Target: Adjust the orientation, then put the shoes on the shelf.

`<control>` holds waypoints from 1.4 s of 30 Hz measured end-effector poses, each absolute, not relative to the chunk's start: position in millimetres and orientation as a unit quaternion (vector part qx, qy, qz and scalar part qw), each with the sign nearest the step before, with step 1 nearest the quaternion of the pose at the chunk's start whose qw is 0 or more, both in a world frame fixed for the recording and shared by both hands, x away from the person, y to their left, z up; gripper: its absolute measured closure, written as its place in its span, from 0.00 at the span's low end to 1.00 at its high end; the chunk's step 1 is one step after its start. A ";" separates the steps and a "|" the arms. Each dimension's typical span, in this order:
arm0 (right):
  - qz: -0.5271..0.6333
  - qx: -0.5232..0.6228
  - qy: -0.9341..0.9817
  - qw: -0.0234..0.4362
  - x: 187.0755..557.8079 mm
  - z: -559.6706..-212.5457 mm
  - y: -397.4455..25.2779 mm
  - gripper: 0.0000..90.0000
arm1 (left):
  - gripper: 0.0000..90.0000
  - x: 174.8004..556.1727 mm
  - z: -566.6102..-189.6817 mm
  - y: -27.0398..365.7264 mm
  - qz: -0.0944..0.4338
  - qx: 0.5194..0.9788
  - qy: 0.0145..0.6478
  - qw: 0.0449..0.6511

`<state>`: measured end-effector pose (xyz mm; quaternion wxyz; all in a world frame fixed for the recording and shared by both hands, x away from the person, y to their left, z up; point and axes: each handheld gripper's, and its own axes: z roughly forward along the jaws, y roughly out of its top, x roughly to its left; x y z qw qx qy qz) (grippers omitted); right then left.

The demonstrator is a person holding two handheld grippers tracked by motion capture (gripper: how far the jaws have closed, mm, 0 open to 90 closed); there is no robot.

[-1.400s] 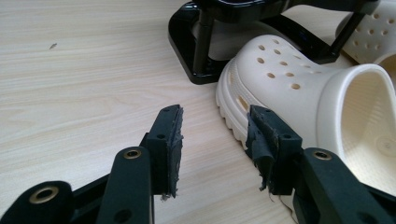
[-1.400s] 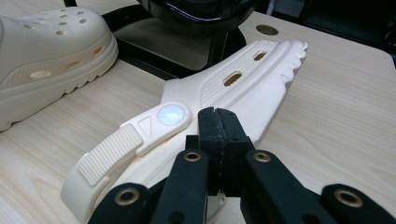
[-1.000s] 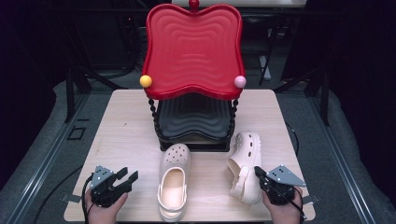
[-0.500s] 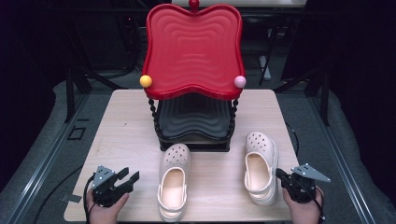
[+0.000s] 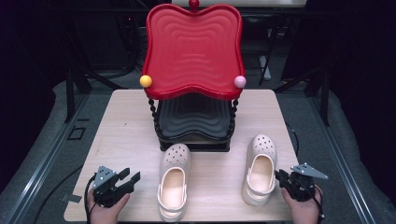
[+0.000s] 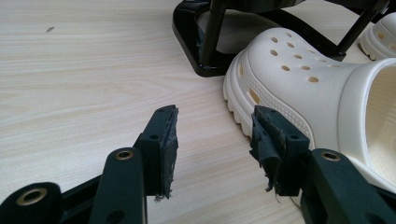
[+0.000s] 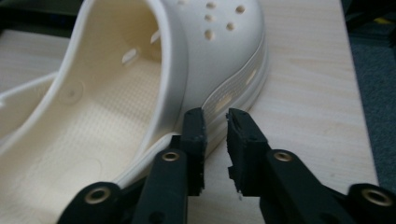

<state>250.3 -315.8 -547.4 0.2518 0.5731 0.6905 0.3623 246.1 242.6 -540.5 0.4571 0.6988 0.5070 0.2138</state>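
The right claw (image 5: 282, 177), its jaws a little apart and holding nothing, sits just beside the right shoe (image 5: 259, 169) and could push it crooked, while the left claw (image 5: 128, 179) waits wide open near the left shoe (image 5: 174, 179) on the pale wooden surface (image 5: 126, 135) in a dark room

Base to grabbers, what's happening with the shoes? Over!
Left gripper open, empty, beside left clog. Right gripper slightly open, empty, against right clog. Both clogs upright before shelf stand. Nothing in the way.
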 end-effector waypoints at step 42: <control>0.273 0.484 0.745 0.370 281.9 -521.8 -269.1 0.87 | 0.56 249.2 -543.7 249.5 0.208 0.685 0.522 0.463</control>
